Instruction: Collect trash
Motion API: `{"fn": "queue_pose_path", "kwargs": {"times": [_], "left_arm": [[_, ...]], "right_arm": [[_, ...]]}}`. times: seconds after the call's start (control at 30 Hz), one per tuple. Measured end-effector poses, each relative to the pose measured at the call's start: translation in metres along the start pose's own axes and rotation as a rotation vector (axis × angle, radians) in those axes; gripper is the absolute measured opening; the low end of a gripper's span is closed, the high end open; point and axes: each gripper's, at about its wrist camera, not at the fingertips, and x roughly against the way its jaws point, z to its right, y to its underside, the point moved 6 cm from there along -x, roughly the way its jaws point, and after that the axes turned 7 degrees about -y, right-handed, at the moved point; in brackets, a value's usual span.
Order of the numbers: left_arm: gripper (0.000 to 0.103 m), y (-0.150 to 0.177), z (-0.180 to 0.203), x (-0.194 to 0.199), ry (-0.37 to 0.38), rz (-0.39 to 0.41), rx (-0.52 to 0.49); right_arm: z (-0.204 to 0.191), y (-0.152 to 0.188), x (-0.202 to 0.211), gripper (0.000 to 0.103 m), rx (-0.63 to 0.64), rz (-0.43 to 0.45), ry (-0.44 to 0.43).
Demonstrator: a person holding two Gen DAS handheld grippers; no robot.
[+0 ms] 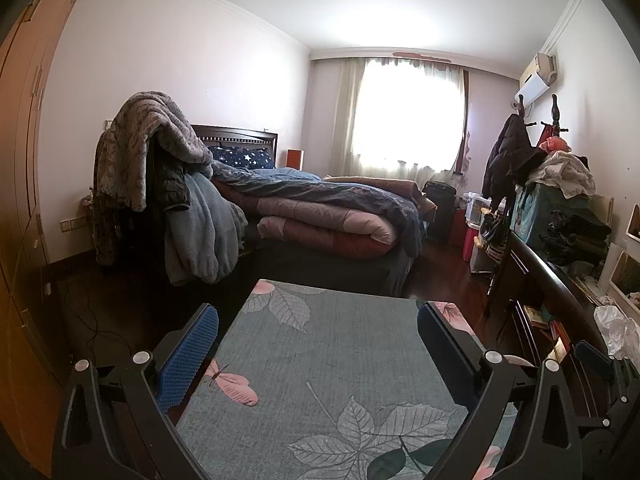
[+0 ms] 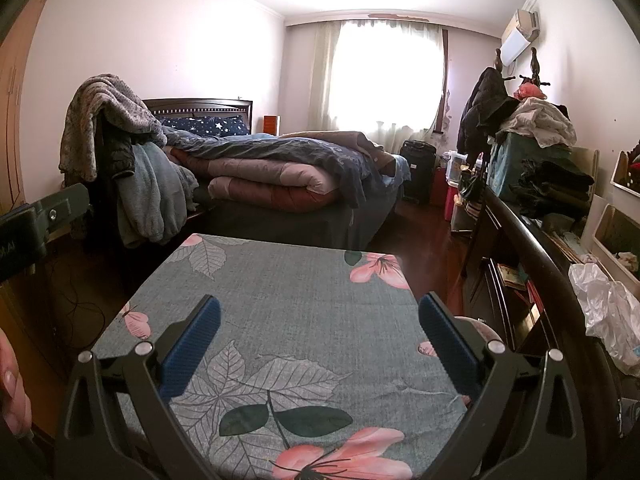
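A crumpled white plastic bag (image 1: 618, 330) (image 2: 608, 312) lies on the dark wooden desk (image 2: 532, 248) at the right edge of both views. My left gripper (image 1: 318, 340) hangs open over a table covered in a grey floral cloth (image 1: 320, 360), nothing between its blue pads (image 1: 188, 356). My right gripper (image 2: 320, 340) is open too, above the same cloth (image 2: 304, 304), and holds nothing. Part of the right gripper (image 1: 596, 356) shows in the left wrist view just below the bag. The left gripper's body (image 2: 40, 216) shows at the left of the right wrist view.
A bed (image 1: 320, 216) piled with folded quilts fills the middle of the room. Blankets hang over a chair (image 1: 160, 168) on the left. Piles of clothes (image 2: 540, 120), boxes and a coat stand crowd the desk side. A hand (image 2: 12, 380) is at the lower left.
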Motion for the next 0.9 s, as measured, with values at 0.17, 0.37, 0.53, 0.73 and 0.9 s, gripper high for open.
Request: {"fn": "queue_pose_path", "kwargs": {"times": [0.17,0.37,0.53,0.73,0.9], "left_arm": [[0.099,0.0006,0.0004,0.0005,-0.001,0.002,0.0],[0.099,-0.0008,0.0006,0.0025,0.004,0.003,0.003],[0.099,-0.0046,0.0027,0.0021,0.0,0.001,0.012],[0.099,-0.0037,0.0045,-0.0013,0.006,-0.017,0.023],[0.099,-0.0041,0.0084,-0.005,0.005,-0.013,0.011]], "right_arm": [[-0.0003,0.0005,-0.0003,0.1,0.001,-0.001,-0.001],[-0.0013,0.0001,0.0014,0.1,0.004,-0.004,-0.003],[-0.0012,0.0001,0.0015,0.1,0.006,-0.005,-0.002],[0.0013,0.001,0.0015,0.1,0.001,-0.004,-0.002],[0.0031,0.0018,0.0026,0.1,0.003,-0.005,-0.001]]}}
